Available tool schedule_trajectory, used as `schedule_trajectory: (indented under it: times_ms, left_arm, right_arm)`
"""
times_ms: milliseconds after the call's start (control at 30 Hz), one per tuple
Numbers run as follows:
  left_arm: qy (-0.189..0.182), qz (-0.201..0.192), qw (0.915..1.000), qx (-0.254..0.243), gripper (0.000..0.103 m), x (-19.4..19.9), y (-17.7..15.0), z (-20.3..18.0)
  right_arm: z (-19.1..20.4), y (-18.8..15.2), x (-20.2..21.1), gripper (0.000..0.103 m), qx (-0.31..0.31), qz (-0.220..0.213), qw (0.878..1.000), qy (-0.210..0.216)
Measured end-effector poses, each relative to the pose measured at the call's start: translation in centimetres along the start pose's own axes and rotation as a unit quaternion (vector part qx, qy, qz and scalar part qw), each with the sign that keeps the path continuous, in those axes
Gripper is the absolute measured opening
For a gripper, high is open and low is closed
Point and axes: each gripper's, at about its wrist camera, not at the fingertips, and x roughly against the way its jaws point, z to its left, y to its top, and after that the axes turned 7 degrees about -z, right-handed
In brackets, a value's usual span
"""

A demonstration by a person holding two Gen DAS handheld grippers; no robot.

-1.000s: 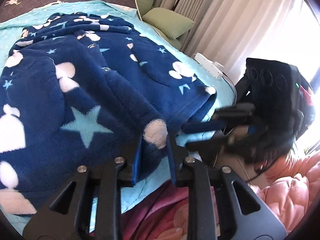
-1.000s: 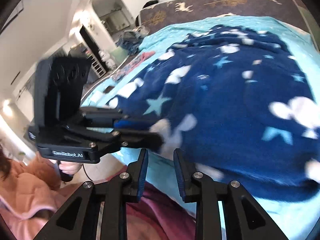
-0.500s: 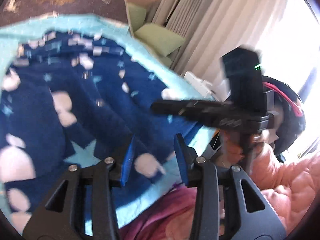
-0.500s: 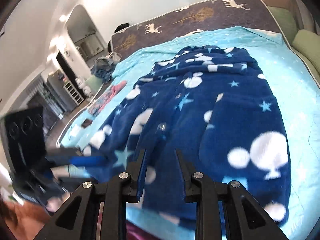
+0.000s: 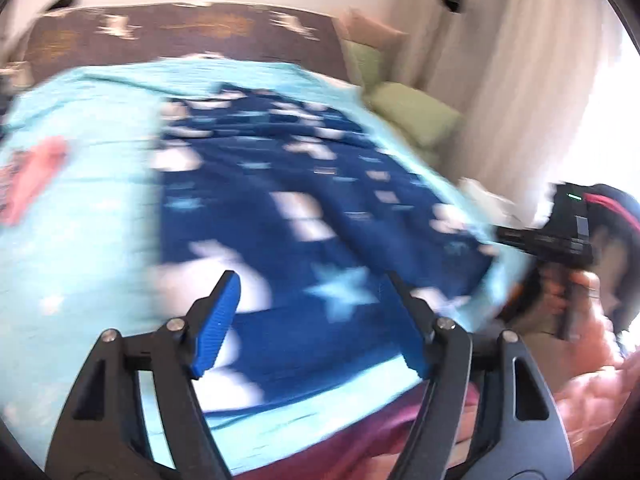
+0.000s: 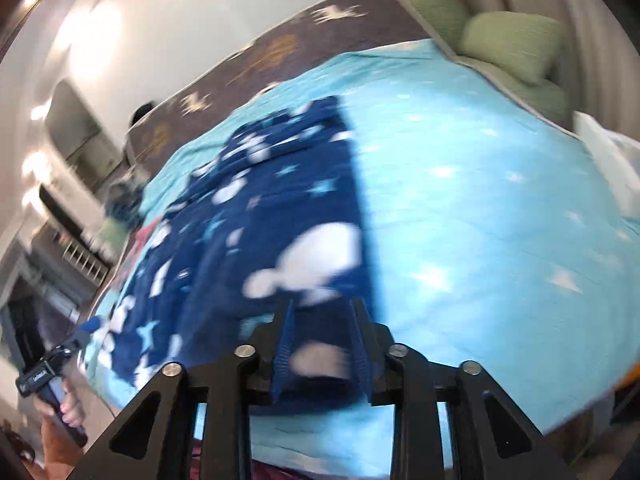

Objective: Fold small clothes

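- Standing by the bed, I see the navy fleece garment with white clouds and pale blue stars (image 5: 304, 216) lying flat and lengthwise on the light turquoise star-print bedspread (image 6: 480, 208), its near hem close to the foot edge
- Left hand-held gripper (image 5: 312, 300) hovers above the near part of the fleece with its blue-padded fingers (image 5: 218, 320) spread wide and nothing between them; both views are smeared by motion, so fine creases cannot be read
- Right hand-held gripper (image 6: 322, 336) sits low at the near hem, its fingers fairly close together with dark cloth and a white patch showing between them; whether the pads are actually pinching the hem I cannot tell
- By my reckoning the step in hand is taking hold of the near hem, ready to fold the piece over
- To do it well, each gripper should take one hem corner, bite through every layer of the thick pile, and avoid catching the bedspread underneath
- Lifting both corners together and level, then laying the hem towards the far end near the brown headboard with deer and tree motifs (image 5: 180, 32), should keep the side edges matched
- Fleece this plush will likely slip from a shallow pinch, so a deep grip seems wise
- Green cushions (image 6: 508, 40) lie beyond the far right corner, clear of the fold
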Motion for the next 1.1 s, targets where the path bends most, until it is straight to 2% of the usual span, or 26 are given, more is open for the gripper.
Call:
schedule_trajectory:
  times_ms: [67, 133, 233, 333, 467, 533, 600, 633, 667, 700, 733, 767, 800, 967, 1100]
  left_arm:
    - [0.031, 0.015, 0.9988, 0.034, 0.073, 0.3, -1.1, 2.6]
    - [0.049, 0.034, 0.9954, 0.076, 0.073, 0.0, -2.0, 4.7]
    - [0.038, 0.052, 0.9905, 0.122, 0.073, -0.4, -4.1, 6.1]
    - [0.022, 0.063, 0.9896, 0.128, 0.073, -1.0, -5.4, 5.7]
    - [0.026, 0.064, 0.9918, 0.108, 0.07, -1.3, -5.8, 5.1]
    - [0.019, 0.066, 0.9921, 0.105, 0.058, -1.2, -5.8, 5.0]
    - [0.019, 0.071, 0.9918, 0.105, 0.04, -1.3, -5.6, 4.7]
    - [0.019, 0.07, 0.9917, 0.106, 0.035, -1.4, -5.6, 4.7]
    - [0.019, 0.07, 0.9914, 0.109, 0.022, -1.5, -5.6, 4.8]
    - [0.019, 0.07, 0.9908, 0.115, 0.018, -1.5, -5.5, 4.9]
    - [0.016, 0.068, 0.9901, 0.122, 0.017, -1.6, -5.4, 5.1]
    - [0.012, 0.063, 0.9898, 0.127, 0.015, -1.5, -5.2, 5.1]
    - [0.011, 0.057, 0.99, 0.128, 0.015, -1.2, -5.0, 5.0]
    - [-0.005, 0.026, 0.9931, 0.114, 0.015, 0.7, -2.7, 3.8]
    - [-0.017, -0.005, 0.9959, 0.088, 0.015, 1.8, 0.0, 2.5]
  right_arm:
    - [-1.4, -0.1, 0.8, 0.045, -0.02, -0.005, 1.0, -0.009]
    - [-2.4, -0.2, 0.8, 0.047, -0.041, 0.004, 0.999, -0.007]
    - [-2.8, -0.5, 0.4, 0.049, -0.045, 0.017, 0.999, 0.001]
    - [-2.0, -0.9, -0.8, 0.056, -0.036, 0.037, 0.999, 0.014]
    - [-1.4, -1.6, -2.2, 0.06, -0.037, 0.065, 0.997, 0.032]
    - [-1.3, -1.9, -2.4, 0.062, -0.035, 0.065, 0.997, 0.031]
    - [-1.5, -2.0, -2.3, 0.063, -0.042, 0.062, 0.997, 0.036]
    - [-1.7, -2.0, -2.3, 0.063, -0.047, 0.06, 0.996, 0.039]
    - [-2.0, -2.0, -2.4, 0.063, -0.057, 0.059, 0.996, 0.044]
    - [-2.1, -1.9, -2.5, 0.061, -0.063, 0.058, 0.995, 0.046]
    - [-2.2, -1.9, -2.6, 0.055, -0.066, 0.059, 0.995, 0.044]
    - [-2.1, -1.9, -2.8, 0.02, -0.062, 0.062, 0.995, 0.04]
    - [-2.1, -1.8, -3.2, 0.013, -0.066, 0.072, 0.994, 0.046]
    - [-2.5, -0.4, -1.9, 0.013, -0.111, 0.052, 0.986, 0.118]
    - [-1.7, 1.5, -0.9, 0.013, -0.111, 0.039, 0.98, 0.161]
